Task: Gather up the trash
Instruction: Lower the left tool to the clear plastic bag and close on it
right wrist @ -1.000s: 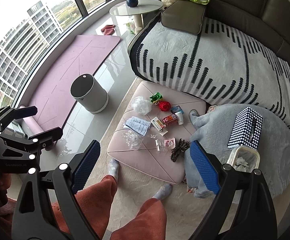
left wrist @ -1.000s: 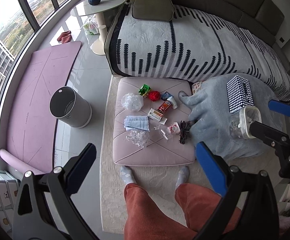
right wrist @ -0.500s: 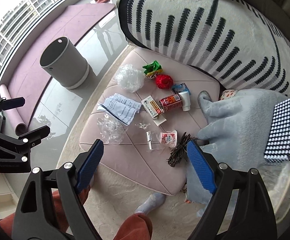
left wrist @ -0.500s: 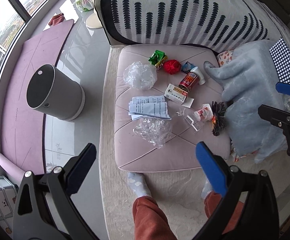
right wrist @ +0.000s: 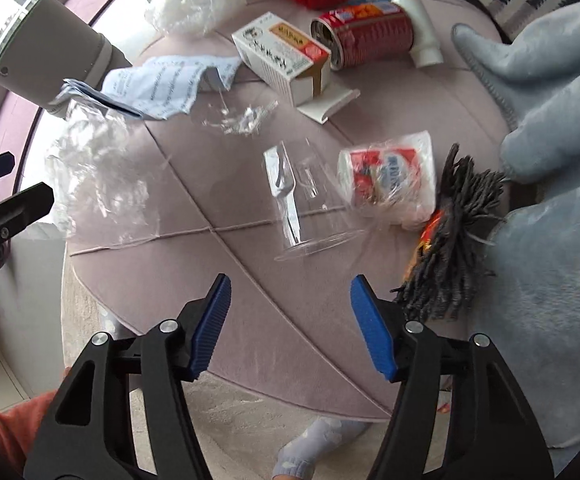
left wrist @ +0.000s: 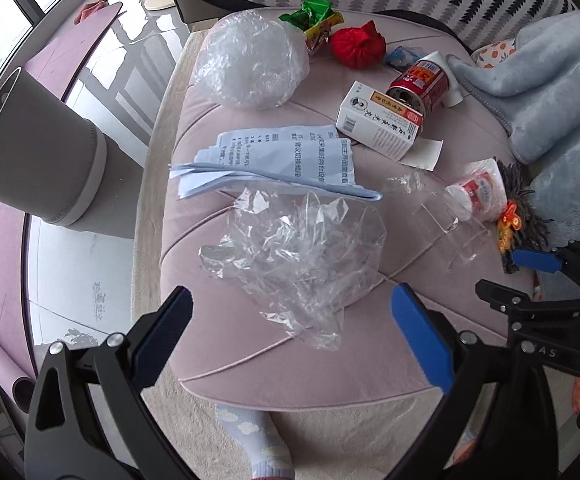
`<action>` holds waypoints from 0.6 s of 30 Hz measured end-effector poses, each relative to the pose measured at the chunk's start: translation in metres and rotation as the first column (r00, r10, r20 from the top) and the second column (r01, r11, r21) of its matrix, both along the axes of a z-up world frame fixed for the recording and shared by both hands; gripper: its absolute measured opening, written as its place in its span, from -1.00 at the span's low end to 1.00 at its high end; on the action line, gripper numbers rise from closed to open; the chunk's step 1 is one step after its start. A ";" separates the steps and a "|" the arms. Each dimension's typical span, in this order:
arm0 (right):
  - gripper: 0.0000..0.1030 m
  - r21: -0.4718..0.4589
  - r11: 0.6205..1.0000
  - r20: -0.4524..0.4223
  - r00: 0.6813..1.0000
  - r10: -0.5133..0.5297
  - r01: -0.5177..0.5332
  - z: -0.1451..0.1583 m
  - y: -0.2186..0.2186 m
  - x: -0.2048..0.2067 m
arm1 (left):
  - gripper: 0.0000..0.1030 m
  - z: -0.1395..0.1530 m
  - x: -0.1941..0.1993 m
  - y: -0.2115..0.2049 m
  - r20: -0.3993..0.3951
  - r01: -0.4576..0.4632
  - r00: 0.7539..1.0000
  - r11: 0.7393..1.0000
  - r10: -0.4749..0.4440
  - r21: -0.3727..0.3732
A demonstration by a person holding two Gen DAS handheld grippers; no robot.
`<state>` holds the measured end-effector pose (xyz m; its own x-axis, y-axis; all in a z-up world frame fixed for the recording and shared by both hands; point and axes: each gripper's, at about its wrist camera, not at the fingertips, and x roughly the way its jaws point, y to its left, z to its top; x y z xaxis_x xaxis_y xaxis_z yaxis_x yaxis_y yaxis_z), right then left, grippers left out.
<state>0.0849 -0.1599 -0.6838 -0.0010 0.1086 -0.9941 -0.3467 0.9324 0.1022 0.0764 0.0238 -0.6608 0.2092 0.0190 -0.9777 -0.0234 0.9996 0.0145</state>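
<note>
We held the left tongs [left wrist: 290, 324] wide over crumpled plastic [left wrist: 298, 256]; the right tongs [right wrist: 290, 320] gaped near what looked like clear packaging [right wrist: 310, 208].

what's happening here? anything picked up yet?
Nothing is held. A person with two handheld grippers is over a pink ottoman littered with trash. The left gripper, open, hangs just short of a crumpled clear plastic bag. The right gripper, also open, points at a clear plastic cup lying on its side. A grey bin stands on the floor beside the ottoman.
</note>
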 end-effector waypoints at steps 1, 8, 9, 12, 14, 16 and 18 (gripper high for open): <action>0.10 0.005 1.000 0.003 1.000 0.000 0.000 -0.011 0.000 -0.001 | 0.92 -0.008 0.000 -0.001 0.005 0.002 1.000 1.000 -0.002 0.004; -0.30 0.064 0.998 0.058 0.998 0.013 -0.017 -0.052 0.016 0.005 | 0.92 -0.046 0.004 0.000 0.026 -0.001 1.000 1.000 0.000 0.029; -0.57 0.074 0.997 0.063 0.998 0.018 -0.023 -0.053 0.019 0.005 | 0.92 -0.049 0.004 0.000 0.035 0.006 0.999 0.999 -0.008 0.043; -0.83 0.097 0.995 0.071 0.997 0.027 -0.034 -0.053 0.025 0.006 | 0.30 -0.054 0.006 -0.003 0.056 0.044 0.997 0.998 -0.047 0.041; -0.84 0.101 0.994 0.074 0.997 0.036 -0.043 -0.051 0.030 0.005 | -0.05 -0.056 0.008 -0.002 0.041 0.039 0.998 0.999 -0.040 0.011; -0.84 0.099 0.993 0.074 0.996 0.053 -0.061 -0.044 0.032 0.002 | -0.16 -0.052 0.008 0.001 0.044 0.033 0.998 0.999 -0.032 -0.004; -0.84 0.093 0.992 0.073 0.995 0.074 -0.081 -0.037 0.033 -0.001 | -0.22 -0.046 0.007 0.004 0.041 0.023 0.999 0.999 -0.022 -0.025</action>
